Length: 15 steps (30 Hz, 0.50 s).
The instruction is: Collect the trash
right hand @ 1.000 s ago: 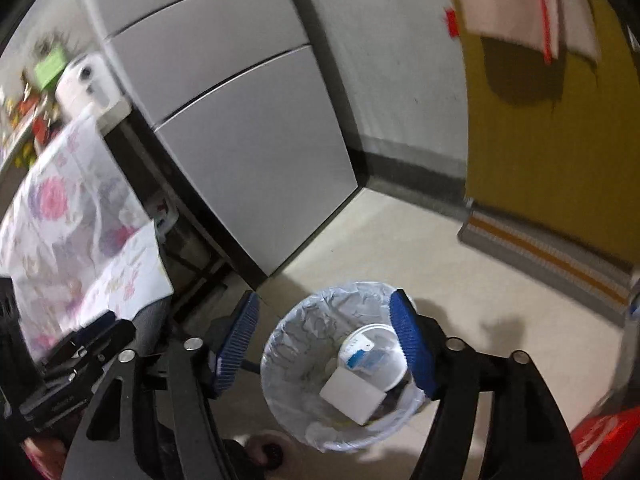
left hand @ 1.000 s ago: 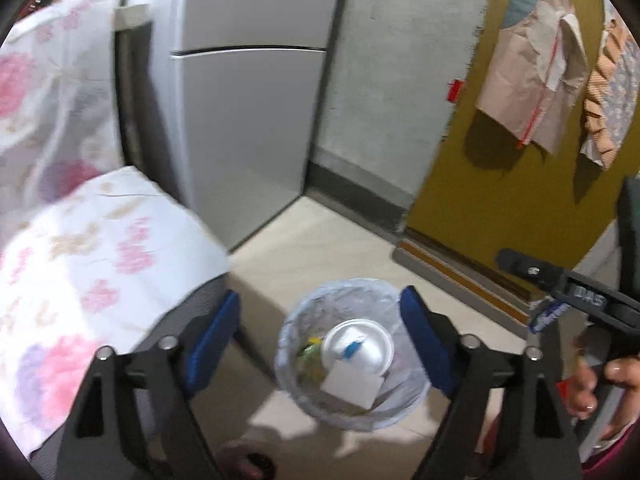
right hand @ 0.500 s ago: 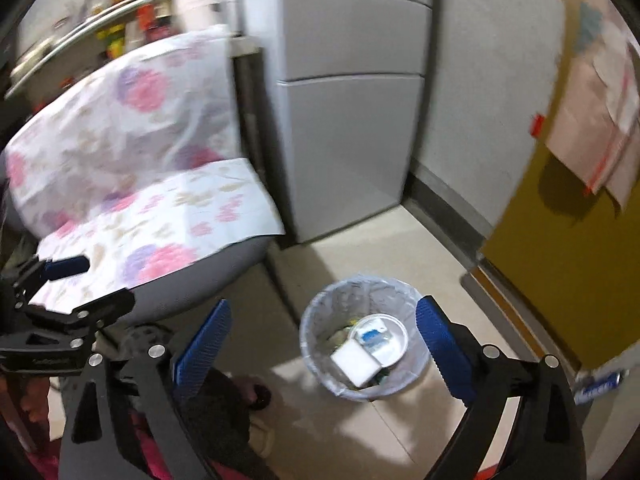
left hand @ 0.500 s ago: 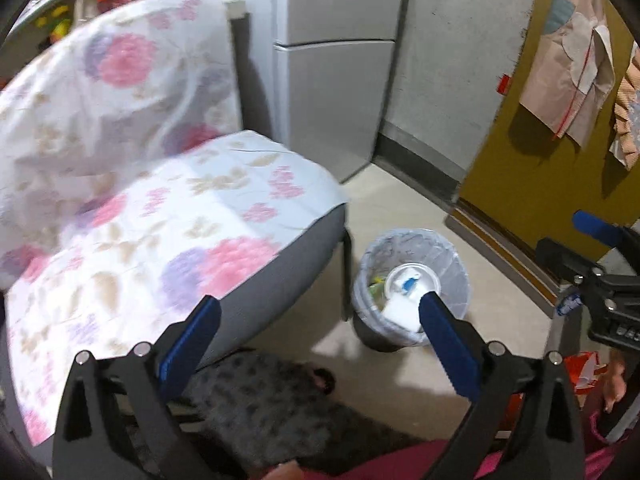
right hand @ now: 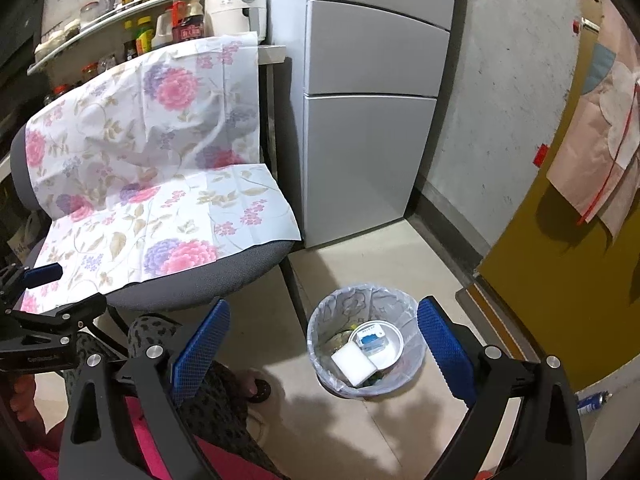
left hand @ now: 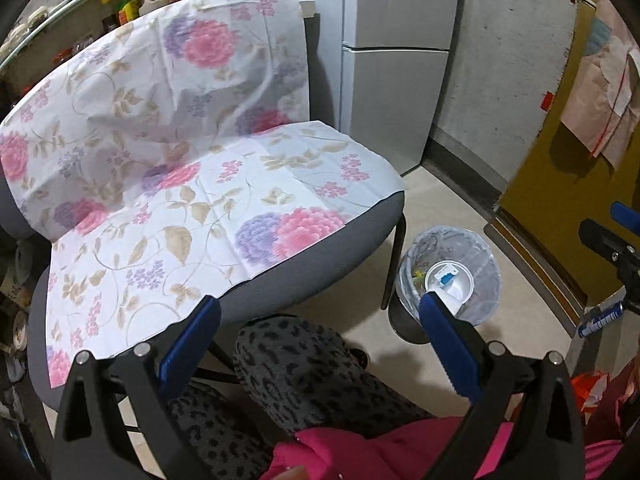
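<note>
Trash is sitting in the bin [right hand: 366,346] on the floor, just right of the chair [right hand: 160,208]: a white bowl [right hand: 380,344] with a blue-and-white packet [right hand: 372,339] in it, a white block [right hand: 354,362] leaning against the bowl, and some scraps underneath that are too small to name. You are seeing the same bin [left hand: 448,276] from the left wrist camera, partly behind one blue pad.

Your right claw [right hand: 322,346] is hanging above the floor with its jaws spread wide and nothing between them; the bin is showing between its pads but well below them. Your left claw [left hand: 320,340] is also wide open and holding nothing, pointing at the chair and your knee.

Judging from this, everything in reach of the bin is already inside, so the step in hand is looking for what is left. A blue-and-white tube [right hand: 592,402] is lying on the floor by the yellow door [right hand: 560,280]; it may be trash, though I cannot tell what it is. If you are going for it, be lowering the right claw along the tube's short axis, keeping the jaws wide until both pads are flanking it, and be watching that it is not rolling away on the smooth floor.
</note>
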### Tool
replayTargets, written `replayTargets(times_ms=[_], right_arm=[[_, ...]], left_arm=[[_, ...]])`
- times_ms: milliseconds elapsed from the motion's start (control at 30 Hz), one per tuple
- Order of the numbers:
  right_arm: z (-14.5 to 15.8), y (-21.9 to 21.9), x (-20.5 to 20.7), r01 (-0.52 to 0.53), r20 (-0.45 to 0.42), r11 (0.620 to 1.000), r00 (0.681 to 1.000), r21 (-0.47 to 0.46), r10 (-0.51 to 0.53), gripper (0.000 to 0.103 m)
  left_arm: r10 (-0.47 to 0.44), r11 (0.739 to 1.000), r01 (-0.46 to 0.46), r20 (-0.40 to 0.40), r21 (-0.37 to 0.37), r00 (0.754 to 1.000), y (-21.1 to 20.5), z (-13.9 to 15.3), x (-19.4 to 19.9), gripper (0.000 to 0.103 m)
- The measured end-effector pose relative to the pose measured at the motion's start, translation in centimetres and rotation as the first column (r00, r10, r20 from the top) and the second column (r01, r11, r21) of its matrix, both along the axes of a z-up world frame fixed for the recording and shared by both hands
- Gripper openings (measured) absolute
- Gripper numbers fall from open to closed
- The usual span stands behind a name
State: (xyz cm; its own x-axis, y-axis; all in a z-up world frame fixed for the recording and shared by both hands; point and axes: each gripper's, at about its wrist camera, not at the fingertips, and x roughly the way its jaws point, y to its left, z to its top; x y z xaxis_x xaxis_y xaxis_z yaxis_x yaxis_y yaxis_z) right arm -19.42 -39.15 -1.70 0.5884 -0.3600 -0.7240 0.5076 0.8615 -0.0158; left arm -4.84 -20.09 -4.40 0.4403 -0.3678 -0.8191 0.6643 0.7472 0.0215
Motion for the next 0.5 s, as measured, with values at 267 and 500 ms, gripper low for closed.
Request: replayTargets(times_ms=[267, 500], right_arm=[[-0.49, -0.14, 0.14, 0.008, -0.019, 1.000, 1.000, -0.002, -0.008, 0.094], [-0.76, -0.24, 0.32, 0.013, -0.028, 1.000, 1.000, -0.002, -0.014, 0.094]], left_arm=[[0.007, 1.000, -0.007, 0.002, 0.006, 1.000, 0.03, -0.11, 0.16, 0.096], [0.021, 1.000, -0.021, 0.007, 0.000, 1.000, 0.23, 0.09, 0.15, 0.096]])
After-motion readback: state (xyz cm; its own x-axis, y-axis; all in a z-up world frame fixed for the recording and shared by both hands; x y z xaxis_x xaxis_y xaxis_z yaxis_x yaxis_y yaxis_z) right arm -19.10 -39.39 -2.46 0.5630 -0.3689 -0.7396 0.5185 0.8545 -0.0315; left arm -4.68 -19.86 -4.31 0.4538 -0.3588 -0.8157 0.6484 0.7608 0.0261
